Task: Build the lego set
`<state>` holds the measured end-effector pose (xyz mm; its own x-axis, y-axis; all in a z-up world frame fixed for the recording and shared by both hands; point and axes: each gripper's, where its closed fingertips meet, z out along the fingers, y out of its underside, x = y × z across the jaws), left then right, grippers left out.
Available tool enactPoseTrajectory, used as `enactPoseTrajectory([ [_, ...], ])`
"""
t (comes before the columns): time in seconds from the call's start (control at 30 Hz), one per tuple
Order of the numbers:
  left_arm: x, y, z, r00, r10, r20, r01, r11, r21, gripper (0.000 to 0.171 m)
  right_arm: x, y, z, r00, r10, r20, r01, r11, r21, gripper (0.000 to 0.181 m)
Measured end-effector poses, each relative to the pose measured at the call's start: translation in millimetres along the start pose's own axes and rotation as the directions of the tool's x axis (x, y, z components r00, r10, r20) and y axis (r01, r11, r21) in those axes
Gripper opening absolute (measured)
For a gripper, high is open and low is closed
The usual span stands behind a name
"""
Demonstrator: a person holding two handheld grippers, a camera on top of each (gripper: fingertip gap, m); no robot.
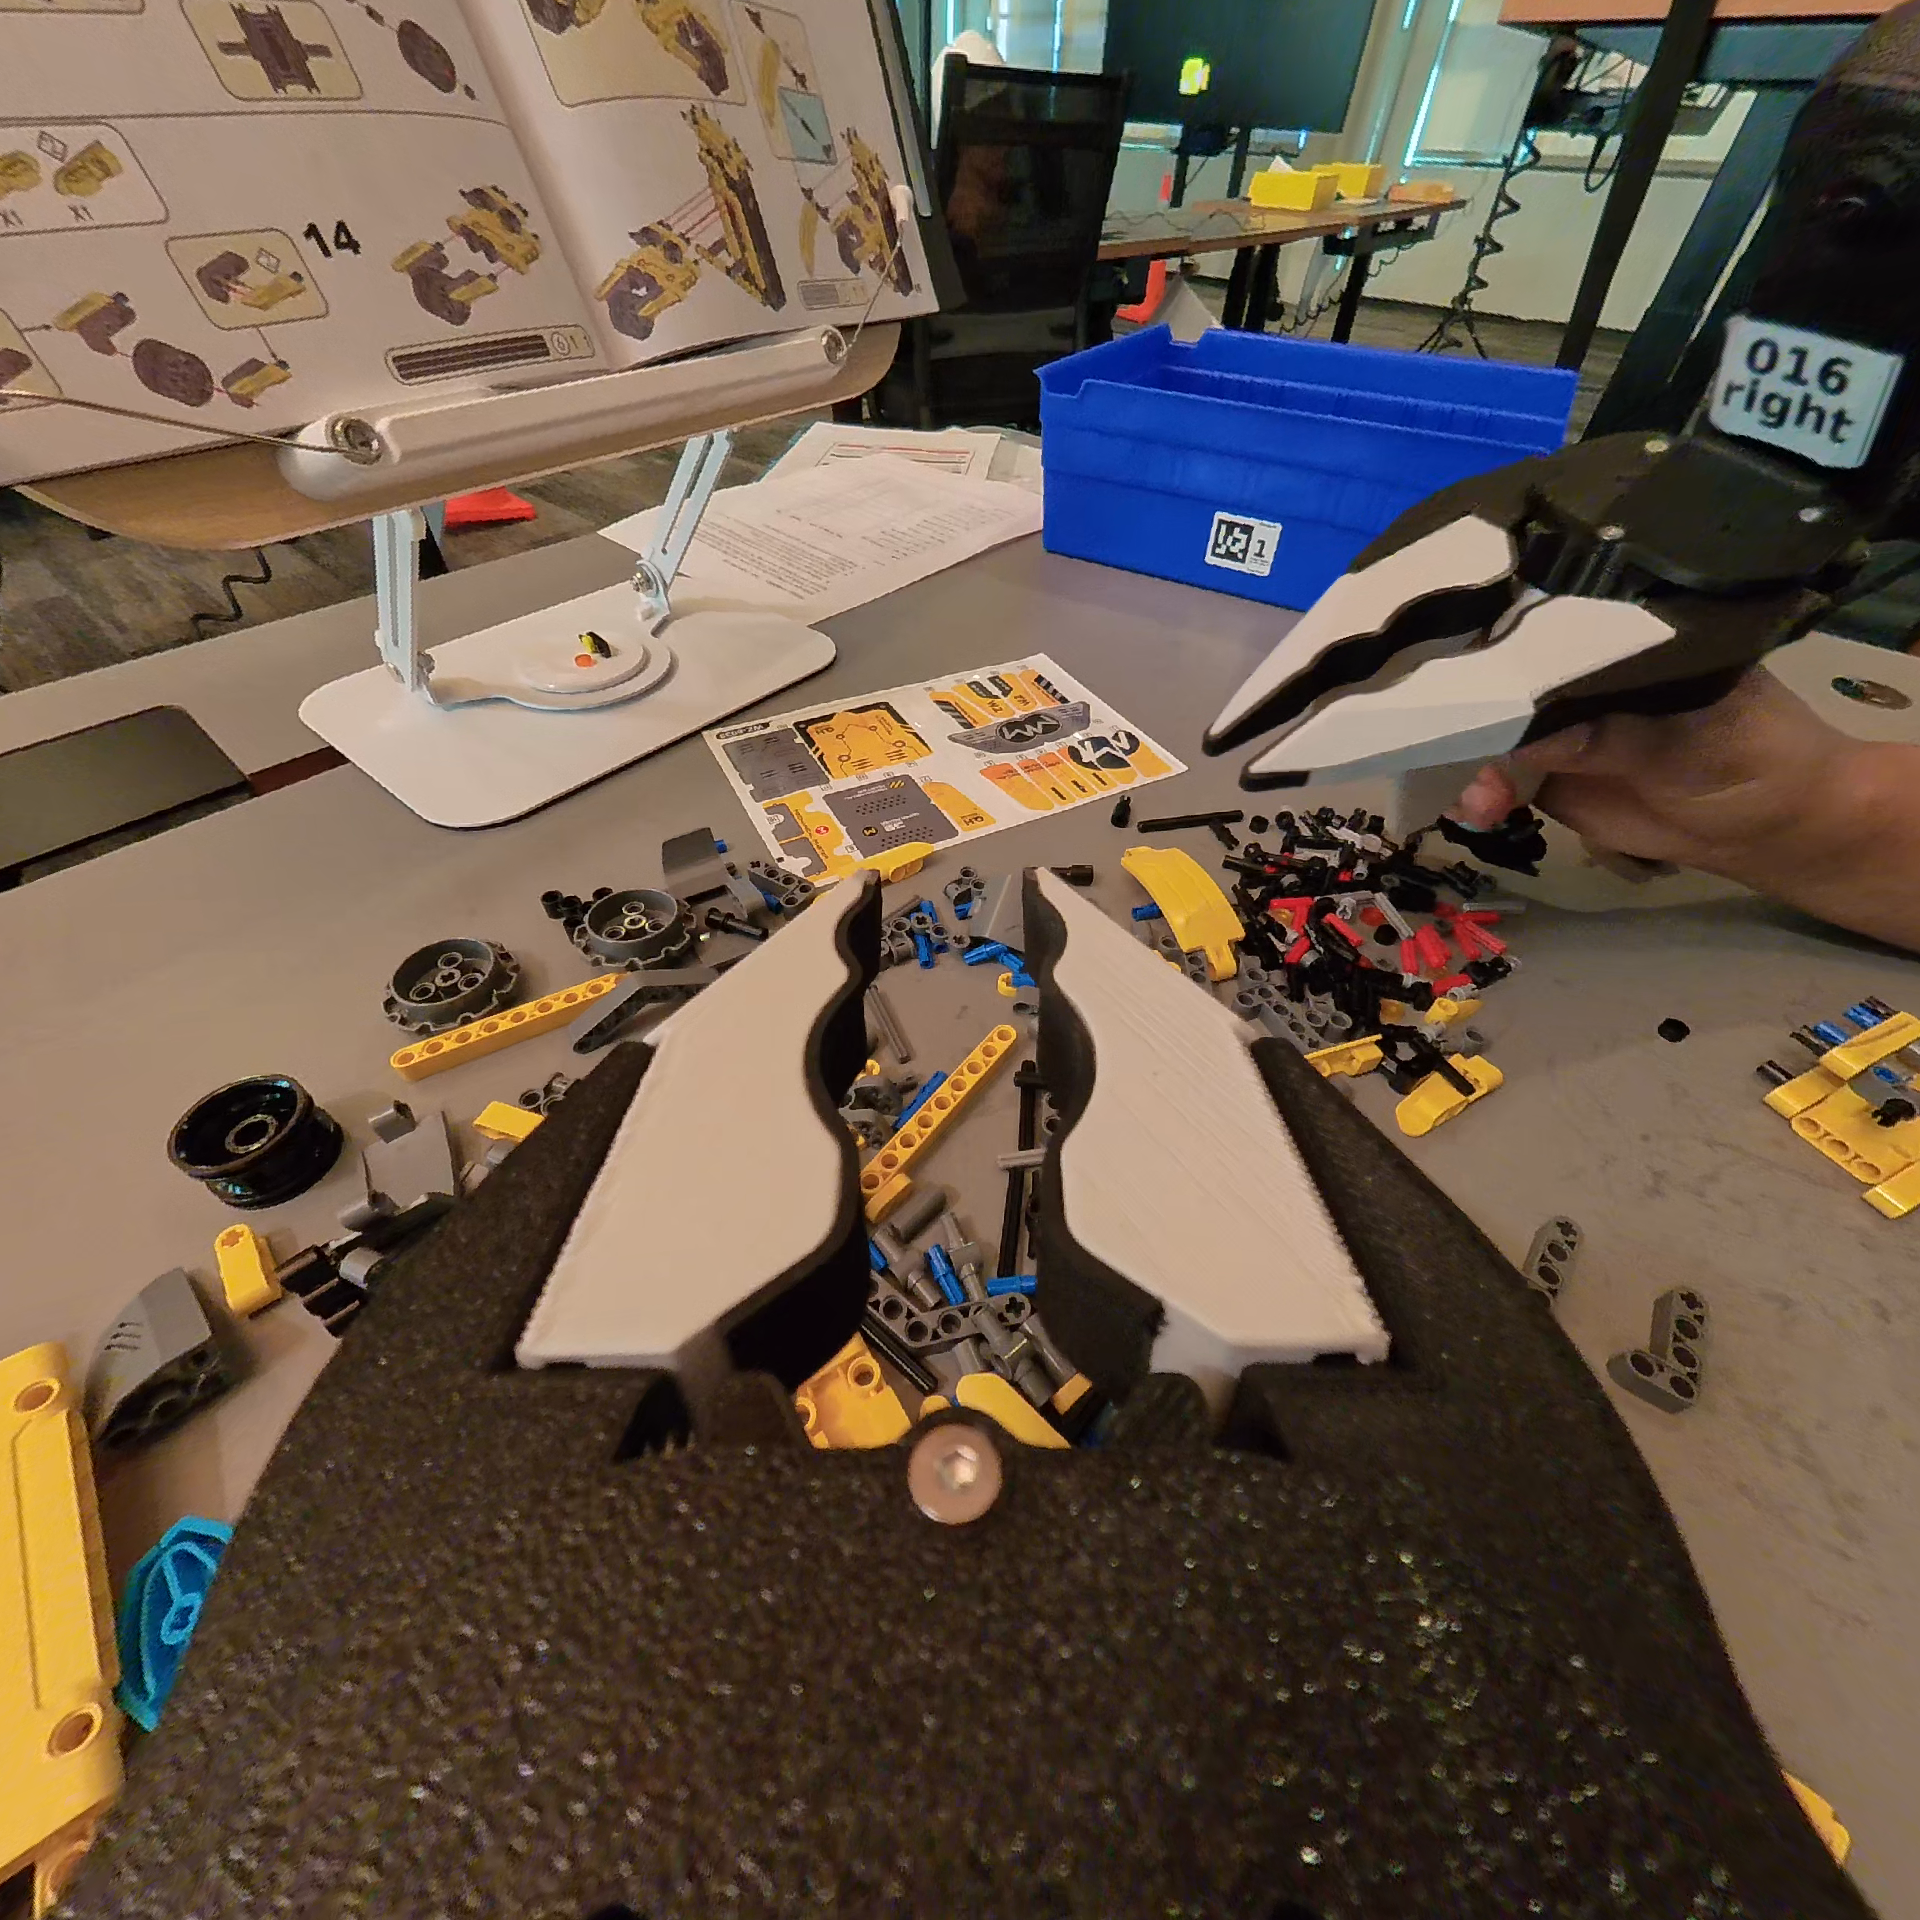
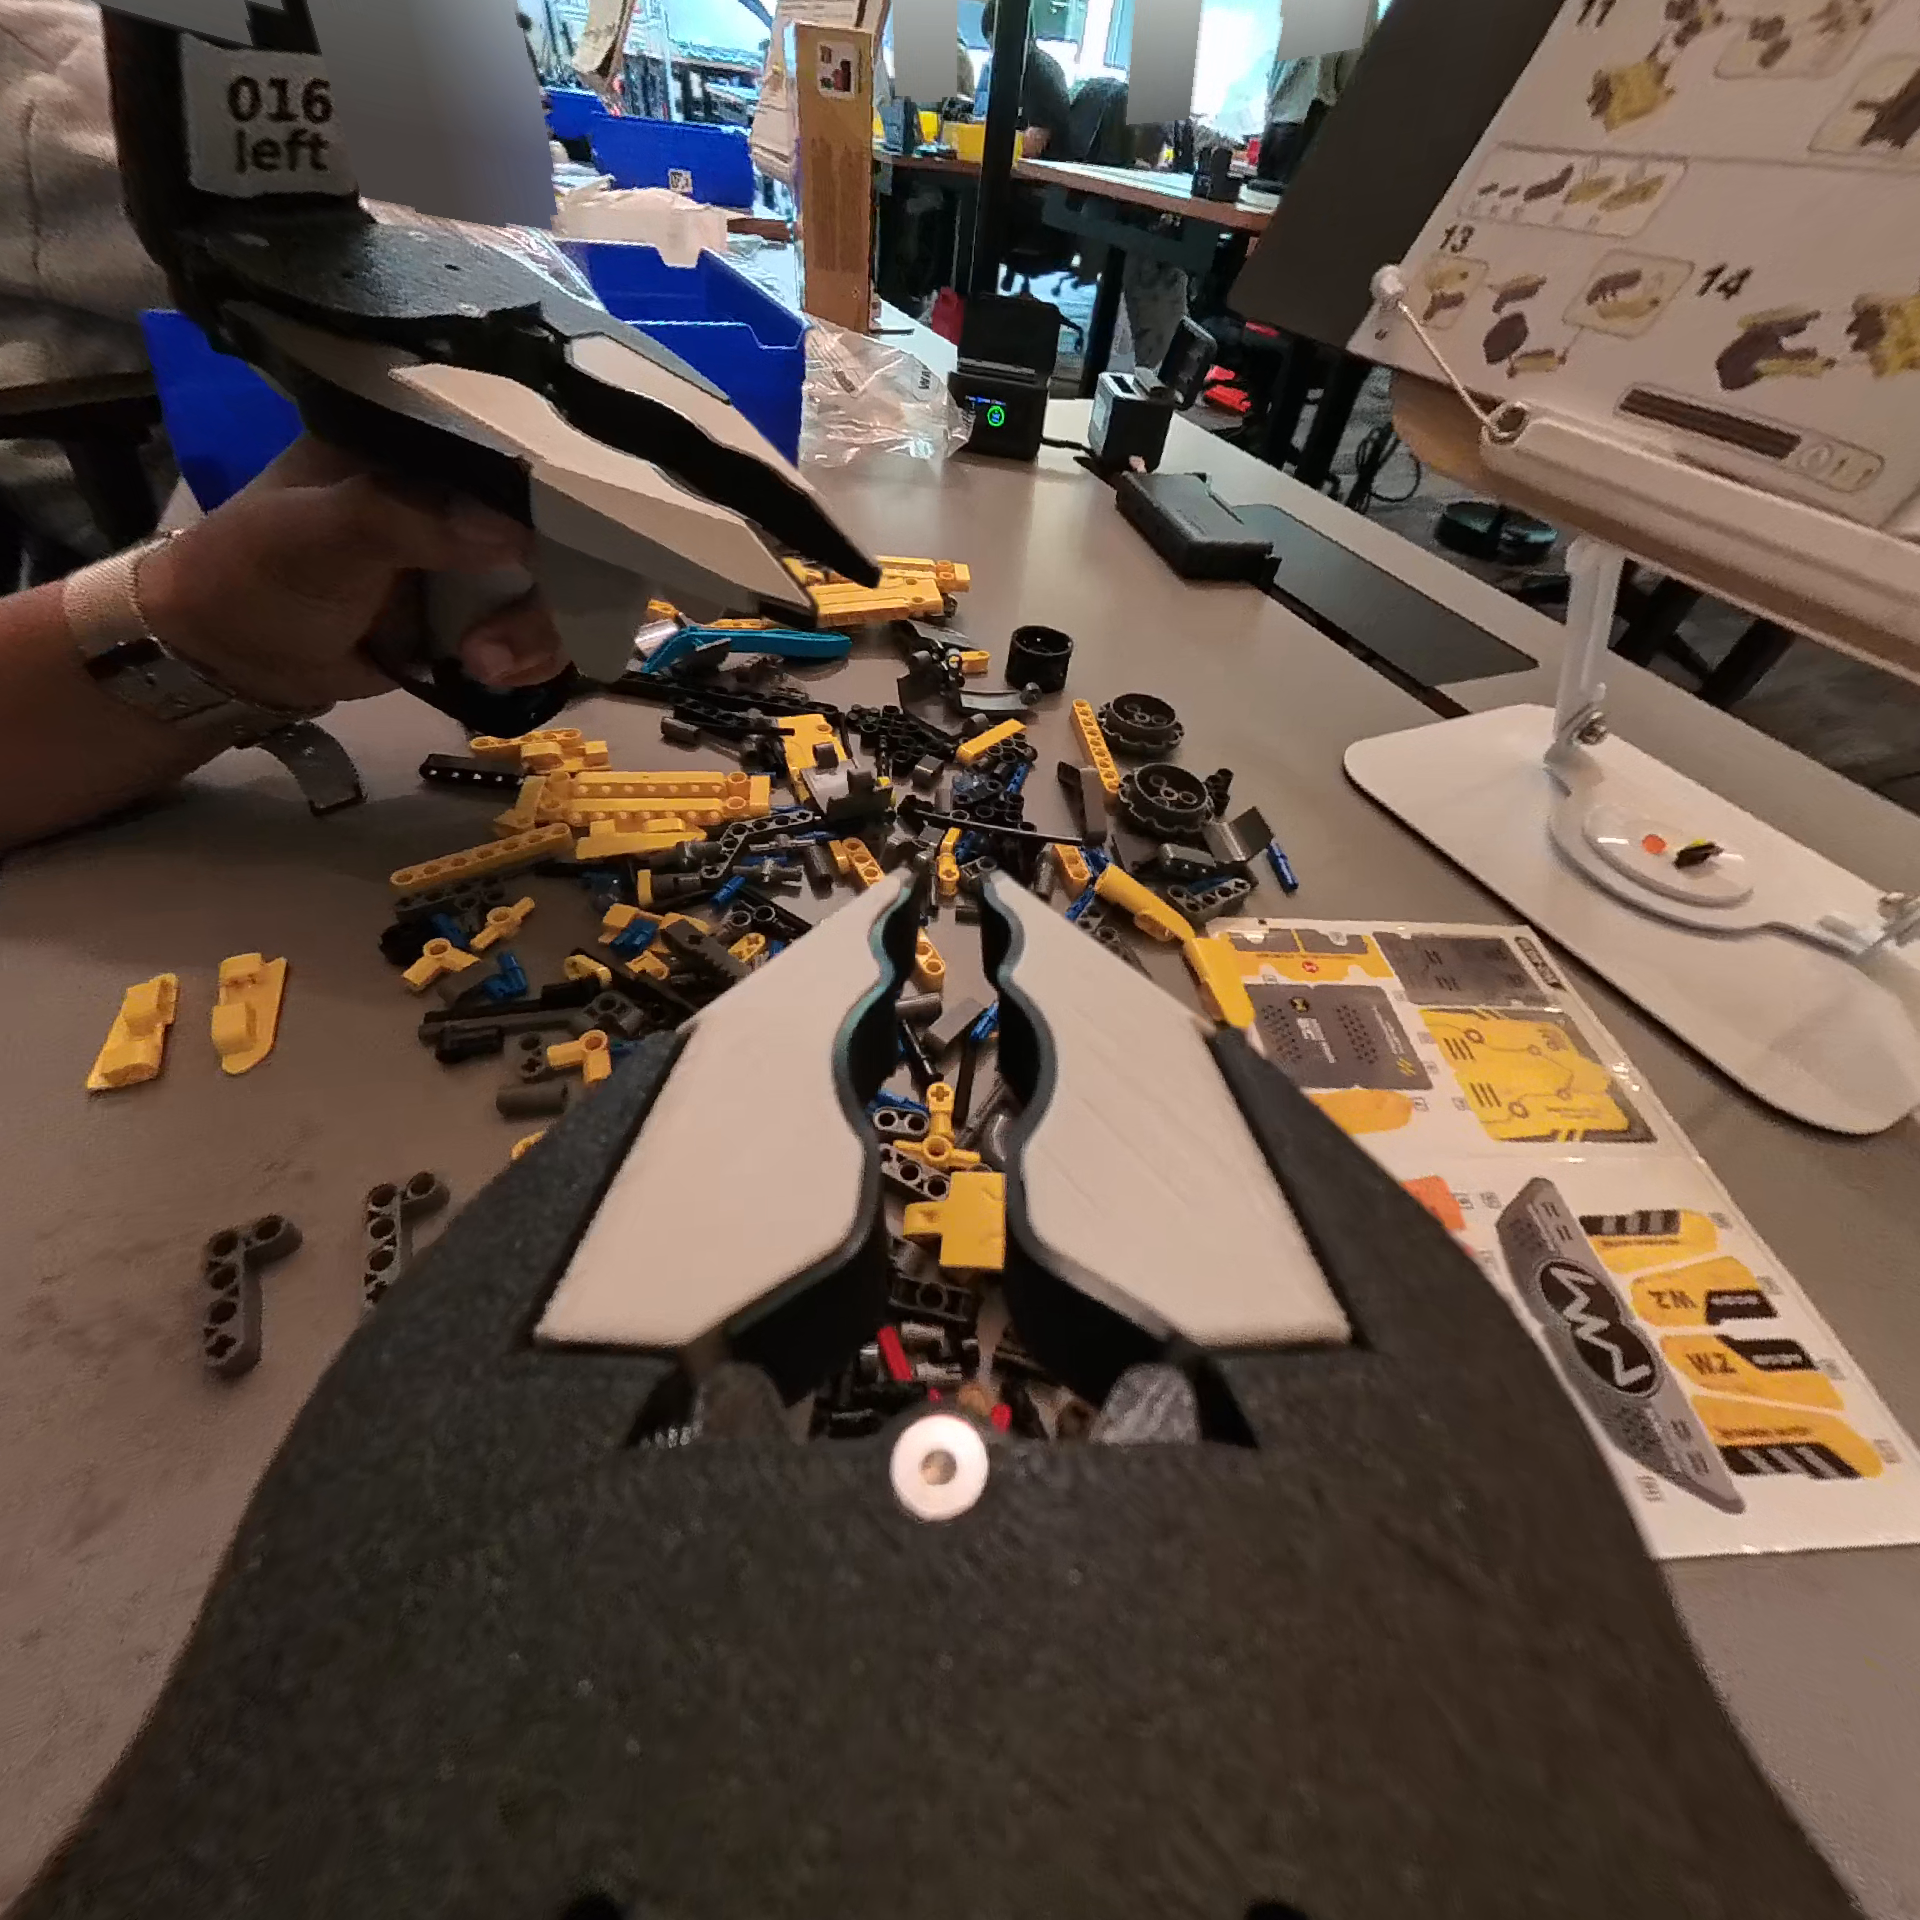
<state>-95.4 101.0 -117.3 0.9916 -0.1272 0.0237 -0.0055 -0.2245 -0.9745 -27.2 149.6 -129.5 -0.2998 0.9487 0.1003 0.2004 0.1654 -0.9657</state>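
My left gripper (image 1: 951,883) is open and empty. It hovers low over a pile of small building pieces (image 1: 935,1143) on the grey table (image 1: 1558,1195), and a yellow holed beam (image 1: 940,1112) lies under the gap. It also shows in the right wrist view (image 2: 842,592). My right gripper (image 2: 951,883) is open by a narrow gap and empty, above yellow and grey pieces (image 2: 961,1221). In the left wrist view it (image 1: 1231,758) hangs over red and black pins (image 1: 1361,925), held by a hand (image 1: 1714,800).
An open instruction booklet (image 1: 416,187) rests on a white stand (image 1: 561,727) at the back. A sticker sheet (image 1: 935,758) lies beyond the pile. A blue bin (image 1: 1299,447) and papers (image 1: 862,520) stand behind. A black wheel (image 1: 255,1138) and grey gear wheels (image 1: 449,982) lie left. Tip to tip, the grippers are about 9 centimeters apart. The right gripper is farther from the black wheel (image 1: 255,1138), some 25 centimeters, than the left, some 20 centimeters.
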Motion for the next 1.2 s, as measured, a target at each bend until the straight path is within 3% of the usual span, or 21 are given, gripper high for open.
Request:
enactPoseTrajectory([
  [0.67,0.8,0.9,0.4,1.000,0.002,-0.001,-0.002,1.000,-0.005,0.026,-0.5,-4.9,-2.3,1.000,-0.004,0.003,0.004,1.000,0.012,0.010],
  [1.2,1.4,2.3,1.5,1.000,0.007,-0.001,-0.007,1.000,-0.014,0.026,47.2,-47.9,-55.5,0.979,-0.041,-0.201,0.069,0.988,0.135,0.011],
])
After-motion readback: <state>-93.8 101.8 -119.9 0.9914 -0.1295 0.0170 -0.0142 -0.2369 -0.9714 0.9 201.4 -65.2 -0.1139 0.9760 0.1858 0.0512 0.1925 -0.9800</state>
